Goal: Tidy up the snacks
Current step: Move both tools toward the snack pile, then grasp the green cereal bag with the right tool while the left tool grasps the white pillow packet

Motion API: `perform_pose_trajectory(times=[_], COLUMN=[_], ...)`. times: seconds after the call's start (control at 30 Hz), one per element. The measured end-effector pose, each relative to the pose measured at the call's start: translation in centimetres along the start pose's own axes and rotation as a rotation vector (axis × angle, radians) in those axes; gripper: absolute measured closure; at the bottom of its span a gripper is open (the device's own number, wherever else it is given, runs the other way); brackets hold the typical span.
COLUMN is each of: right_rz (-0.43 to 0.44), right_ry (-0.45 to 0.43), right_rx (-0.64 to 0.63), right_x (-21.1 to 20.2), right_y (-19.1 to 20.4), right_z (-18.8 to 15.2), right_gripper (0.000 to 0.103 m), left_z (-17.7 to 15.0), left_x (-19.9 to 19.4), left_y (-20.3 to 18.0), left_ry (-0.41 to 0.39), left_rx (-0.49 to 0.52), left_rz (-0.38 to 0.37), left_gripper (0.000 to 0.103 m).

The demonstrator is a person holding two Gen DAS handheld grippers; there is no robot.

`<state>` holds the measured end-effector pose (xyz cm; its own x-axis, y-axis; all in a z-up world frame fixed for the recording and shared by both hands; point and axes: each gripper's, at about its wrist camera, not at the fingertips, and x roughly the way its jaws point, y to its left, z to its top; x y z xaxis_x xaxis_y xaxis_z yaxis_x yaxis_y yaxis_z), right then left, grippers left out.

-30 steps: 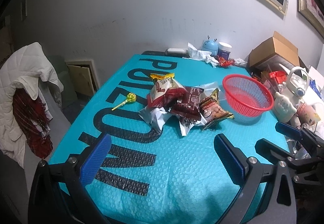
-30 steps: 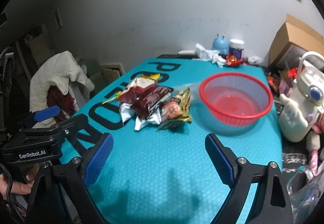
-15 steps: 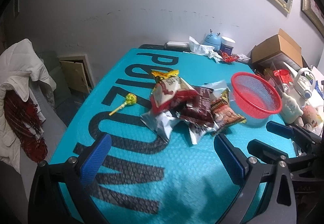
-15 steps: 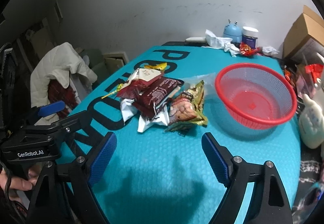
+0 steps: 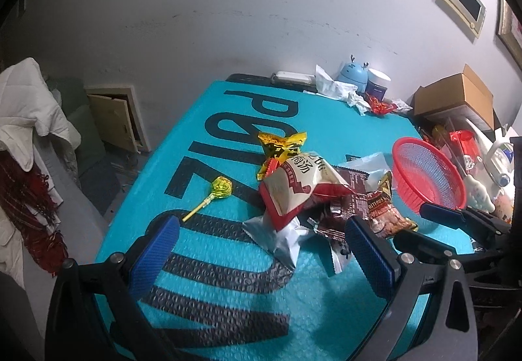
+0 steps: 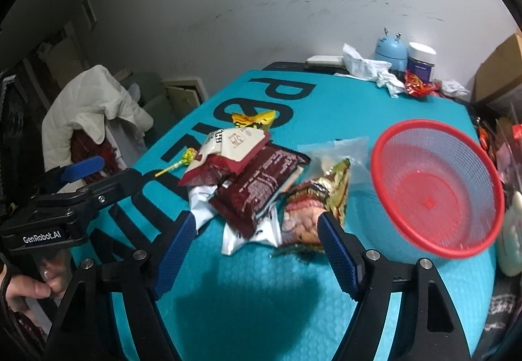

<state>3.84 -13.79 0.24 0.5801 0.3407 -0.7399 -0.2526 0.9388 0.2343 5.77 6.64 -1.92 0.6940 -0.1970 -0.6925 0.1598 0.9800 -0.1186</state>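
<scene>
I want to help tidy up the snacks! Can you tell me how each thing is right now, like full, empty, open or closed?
Red plastic mesh basket: empty, tipped.
Heap of foil snack packets: piled, outside the basket.
Yellow-wrapped lollipop: wrapped, lying apart from the heap.
Brown cardboard box: flaps open.
Left hand-held gripper: open, empty.
Right hand-held gripper: closing, nothing gripped yet.

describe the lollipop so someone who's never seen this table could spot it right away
Start at the teal bubble-wrap mat with big black letters and find the heap of snack packets in its middle. Beside the heap, on the side away from the red mesh basket, lies a lollipop with a crinkled yellow foil head on a thin yellow stick. It lies alone, clear of the heap, and is the only item with a stick.
</scene>
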Motion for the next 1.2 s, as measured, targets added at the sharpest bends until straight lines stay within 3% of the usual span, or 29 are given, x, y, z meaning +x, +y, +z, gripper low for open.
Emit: perform_pose_trajectory(times=[0.33,0.8,0.97,1.07,1.2], right_rz=[-0.066,-0.116,-0.102,-0.122,-0.127], right_ry=[0.044,0.123,0.134,0.132,0.118], right_rx=[0.037,0.028,0.055,0.038,0.024], right_x=[2.4,5.4,6.0,5.9,5.6], right_y=[-2.4,-3.5,-4.0,-3.8,-3.6], right_z=[0.1,-0.6,-0.9,-1.0,-1.1], right_gripper=[0.038,0.039,0.041,0.052,0.056], left_z=[-0.9,-1.1,-1.5,-1.7,-2.1], left_x=[4.0,9.6,10.5,10.4,9.9], left_y=[0.2,0.1,0.1,-0.3,-0.4], left_ry=[0.102,0.200,0.211,0.198,0.189], left_rx=[0.022,0.026,0.025,0.070,0.091], left_rz=[-0.053,-0.162,-0.192,-0.151,-0.152], left_gripper=[0.000,0.013,0.023,0.040,0.041])
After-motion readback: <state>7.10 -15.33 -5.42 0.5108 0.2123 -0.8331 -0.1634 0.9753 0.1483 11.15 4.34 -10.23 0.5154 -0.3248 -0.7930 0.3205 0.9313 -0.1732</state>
